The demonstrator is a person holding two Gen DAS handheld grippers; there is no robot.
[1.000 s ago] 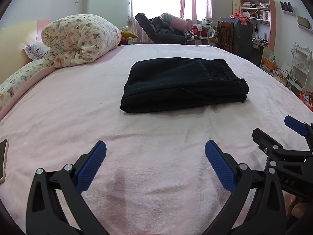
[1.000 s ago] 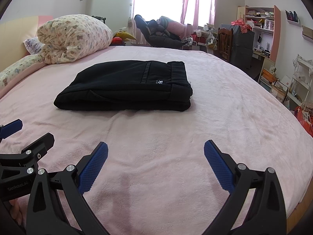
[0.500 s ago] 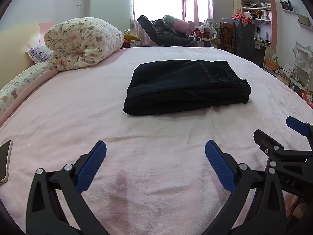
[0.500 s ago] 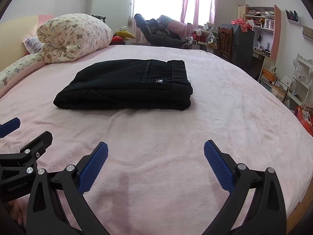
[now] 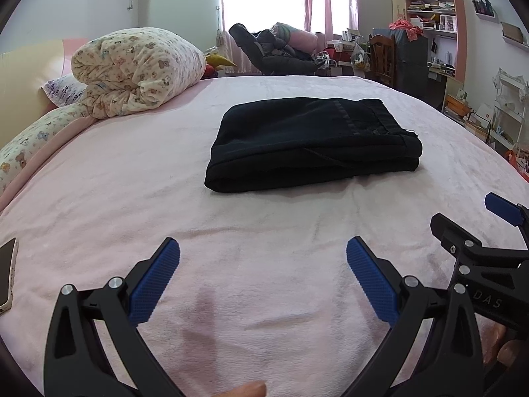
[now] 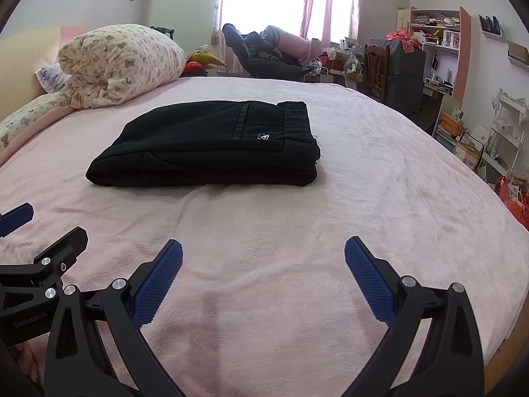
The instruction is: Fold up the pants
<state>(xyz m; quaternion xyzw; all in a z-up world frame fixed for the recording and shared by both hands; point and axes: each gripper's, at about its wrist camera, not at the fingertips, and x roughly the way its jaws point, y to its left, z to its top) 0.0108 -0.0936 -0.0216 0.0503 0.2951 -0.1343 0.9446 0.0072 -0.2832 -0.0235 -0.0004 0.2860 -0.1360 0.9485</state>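
Black pants (image 5: 310,142) lie folded into a thick flat rectangle on the pink bed (image 5: 132,198), waistband to the right; they also show in the right wrist view (image 6: 211,145). My left gripper (image 5: 263,258) is open and empty, well short of the pants, above bare blanket. My right gripper (image 6: 263,258) is open and empty too, the same distance back. The right gripper shows at the left view's right edge (image 5: 479,241), and the left gripper at the right view's left edge (image 6: 43,241).
A rolled floral quilt (image 5: 135,69) and pillows lie at the bed's far left. A phone (image 5: 6,274) lies at the left edge. Beyond the bed stand a recliner with clothes (image 5: 274,53), a wooden chair and cluttered shelves (image 5: 433,33).
Both grippers have drawn slightly back and the views have tilted a little; the pants lie still and both grippers stay open.
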